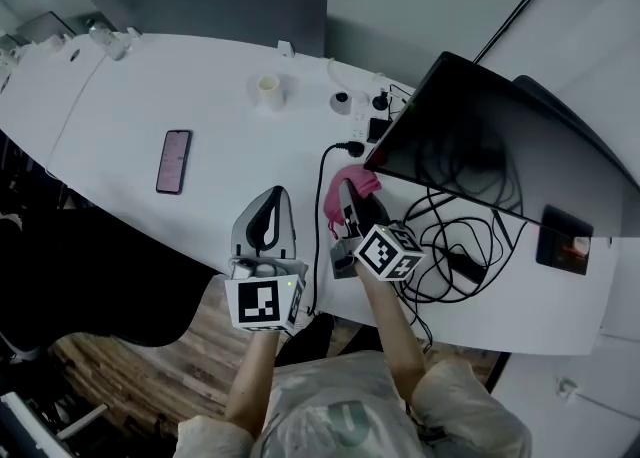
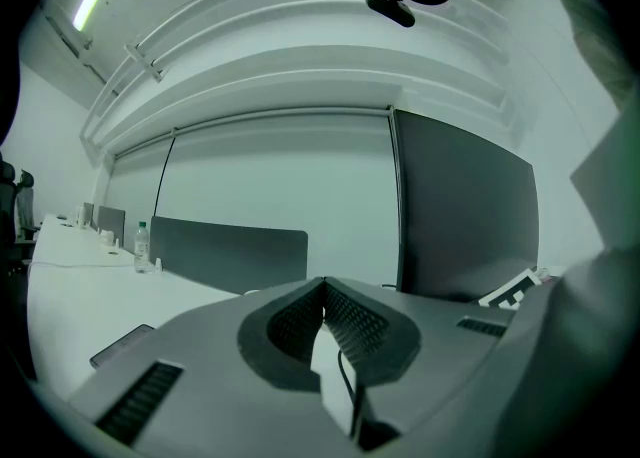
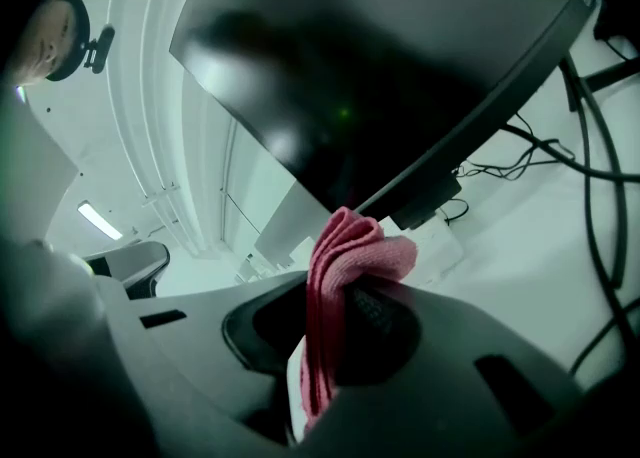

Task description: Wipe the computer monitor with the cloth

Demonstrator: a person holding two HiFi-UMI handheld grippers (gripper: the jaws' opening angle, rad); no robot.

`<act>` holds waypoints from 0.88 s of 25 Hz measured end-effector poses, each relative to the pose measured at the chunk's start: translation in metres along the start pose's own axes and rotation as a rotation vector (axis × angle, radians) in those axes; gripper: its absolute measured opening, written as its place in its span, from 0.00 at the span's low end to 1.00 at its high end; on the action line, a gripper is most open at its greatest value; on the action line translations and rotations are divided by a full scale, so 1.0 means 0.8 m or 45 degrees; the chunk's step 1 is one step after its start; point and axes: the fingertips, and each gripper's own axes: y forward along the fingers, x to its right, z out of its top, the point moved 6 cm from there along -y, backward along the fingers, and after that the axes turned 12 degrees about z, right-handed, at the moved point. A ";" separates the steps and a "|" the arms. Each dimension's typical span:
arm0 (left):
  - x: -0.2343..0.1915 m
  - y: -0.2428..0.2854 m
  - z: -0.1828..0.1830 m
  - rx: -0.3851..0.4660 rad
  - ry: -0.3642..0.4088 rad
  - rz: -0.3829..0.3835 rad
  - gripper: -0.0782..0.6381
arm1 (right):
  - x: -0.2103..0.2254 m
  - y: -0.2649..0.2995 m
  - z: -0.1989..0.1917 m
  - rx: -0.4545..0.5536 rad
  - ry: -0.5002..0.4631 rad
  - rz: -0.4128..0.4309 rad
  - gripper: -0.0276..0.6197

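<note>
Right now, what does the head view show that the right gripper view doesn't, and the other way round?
Only the head view shows the flat black smartphone and the small white cup, both out on the long white table. Only the right gripper view shows, close up, the right gripper with its jaws clamped on the folded pink woven cloth, and a bright ceiling light strip. Both views show that cloth, the dark flat computer monitor and the tangled black cables on the table.

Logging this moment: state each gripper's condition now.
Left gripper: shut, nothing between its jaws.
Right gripper: shut on the pink cloth.
</note>
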 end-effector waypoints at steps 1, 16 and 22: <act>-0.003 -0.002 0.000 0.001 0.001 0.003 0.13 | -0.005 0.004 -0.006 -0.011 0.002 0.011 0.13; -0.026 -0.025 0.015 0.017 0.059 0.060 0.13 | -0.034 0.030 0.034 0.262 -0.033 -0.103 0.13; -0.020 -0.030 0.043 0.093 0.072 0.047 0.13 | -0.086 0.023 0.080 0.366 -0.149 -0.034 0.13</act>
